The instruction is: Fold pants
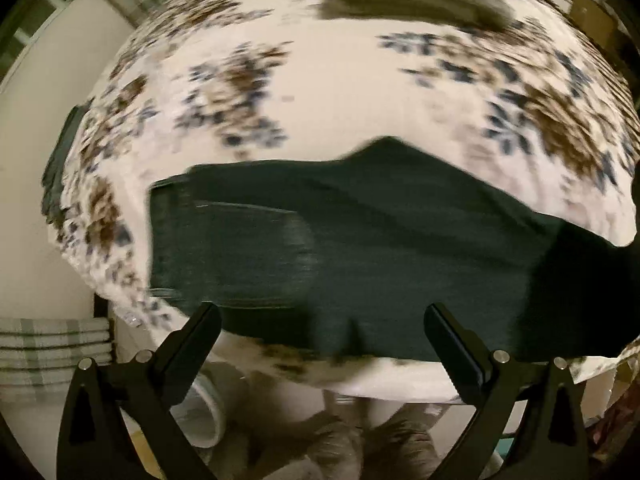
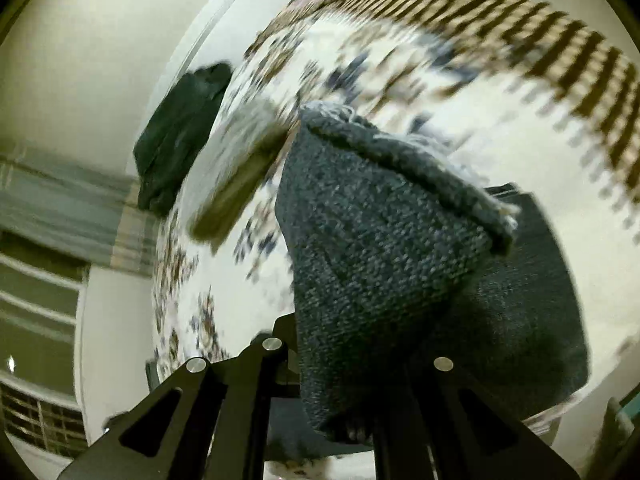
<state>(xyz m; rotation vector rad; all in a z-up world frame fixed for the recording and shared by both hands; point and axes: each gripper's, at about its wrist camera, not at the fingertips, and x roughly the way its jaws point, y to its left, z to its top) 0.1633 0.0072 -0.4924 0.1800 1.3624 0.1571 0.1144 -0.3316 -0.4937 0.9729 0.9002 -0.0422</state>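
Dark denim pants [image 1: 340, 248] lie across the near part of a table covered with a floral cloth [image 1: 320, 92]. My left gripper [image 1: 322, 316] is open and empty, its fingers spread just above the pants' near edge. My right gripper [image 2: 340, 392] is shut on the pants [image 2: 380, 248], holding a leg with its frayed hem [image 2: 420, 152] lifted close to the camera. Its fingertips are hidden by the denim.
A dark folded garment [image 2: 180, 136] lies at the far edge of the table; it also shows in the left wrist view [image 1: 60, 160]. A flat olive item [image 1: 412, 0] lies farther back. Folded checked towels [image 1: 52, 348] sit low at left.
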